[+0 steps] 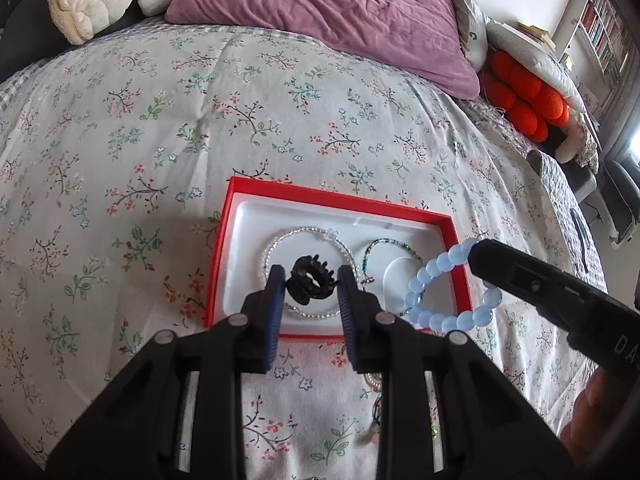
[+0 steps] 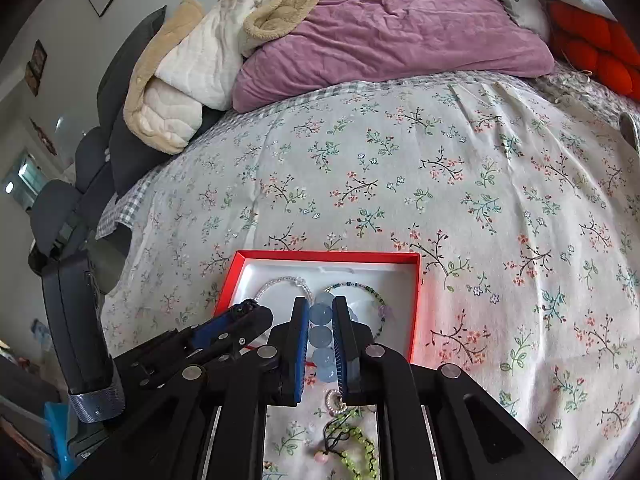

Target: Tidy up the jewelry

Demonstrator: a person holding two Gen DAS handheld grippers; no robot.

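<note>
A red box [image 1: 224, 240] with a white insert lies on the floral bedspread; it also shows in the right wrist view [image 2: 416, 304]. Inside lie a clear beaded bracelet [image 1: 276, 240] and a green beaded bracelet [image 1: 394, 245]. My left gripper [image 1: 311, 285] is shut on a black hair claw clip [image 1: 310, 283], held over the clear bracelet. My right gripper [image 2: 320, 334] is shut on a light blue bead bracelet [image 2: 321, 336], which hangs over the box's right edge in the left wrist view [image 1: 440, 308].
More jewelry lies on the bedspread near me: a green bead string [image 2: 360, 452], a silver ring piece [image 2: 334, 400] and a pink bead [image 2: 320, 457]. A purple pillow [image 1: 340, 12], a beige blanket [image 2: 188, 72] and an orange cushion [image 1: 524, 92] sit at the bed's far end.
</note>
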